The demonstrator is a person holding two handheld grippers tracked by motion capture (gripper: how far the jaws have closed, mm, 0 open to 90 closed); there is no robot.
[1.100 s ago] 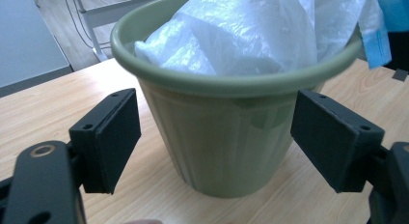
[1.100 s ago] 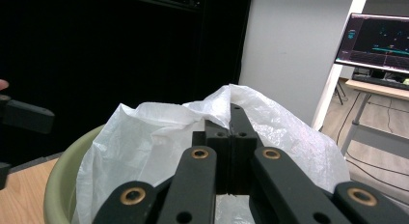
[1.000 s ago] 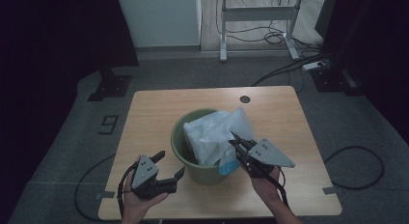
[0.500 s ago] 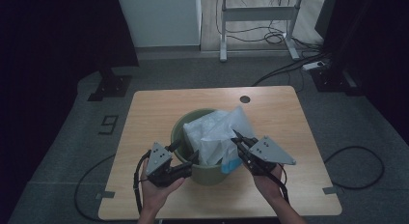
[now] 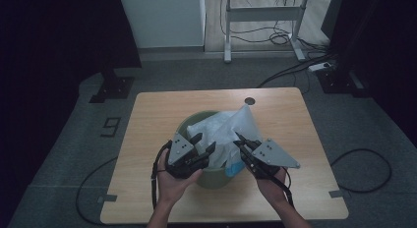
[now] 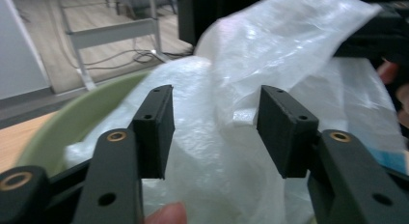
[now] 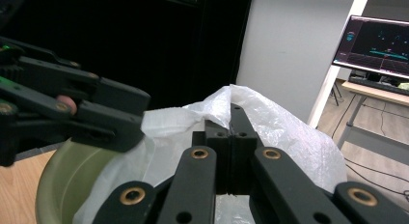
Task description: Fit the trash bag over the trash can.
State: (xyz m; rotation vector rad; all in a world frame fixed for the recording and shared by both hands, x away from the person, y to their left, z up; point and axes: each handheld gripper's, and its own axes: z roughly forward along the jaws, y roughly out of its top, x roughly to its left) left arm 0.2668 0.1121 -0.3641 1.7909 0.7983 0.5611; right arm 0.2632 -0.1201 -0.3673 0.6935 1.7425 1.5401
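Observation:
A green bin (image 5: 212, 177) stands at the middle of the wooden table (image 5: 152, 120), with a white plastic bag (image 5: 222, 128) bulging out of it. My right gripper (image 5: 238, 136) is shut on the bag's edge, and in the right gripper view its jaws (image 7: 235, 115) pinch the film (image 7: 284, 132) above the bin (image 7: 60, 183). My left gripper (image 5: 206, 141) hovers over the bin's near left rim. Its jaws have just been closing, and the bag (image 6: 270, 55) bulges between the pads (image 6: 155, 130) without being pressed. The bin's rim (image 6: 79, 120) runs behind them.
A round hole (image 5: 250, 100) sits near the table's far edge. Cables (image 5: 366, 164) trail on the carpet to the left and right. A metal desk frame (image 5: 265, 14) stands behind the table, and a lit monitor (image 7: 378, 43) stands off to the side.
My left gripper has moved right and slightly up from the table's near left to the bin's rim, and its jaws have narrowed around the bag. The right gripper has kept still.

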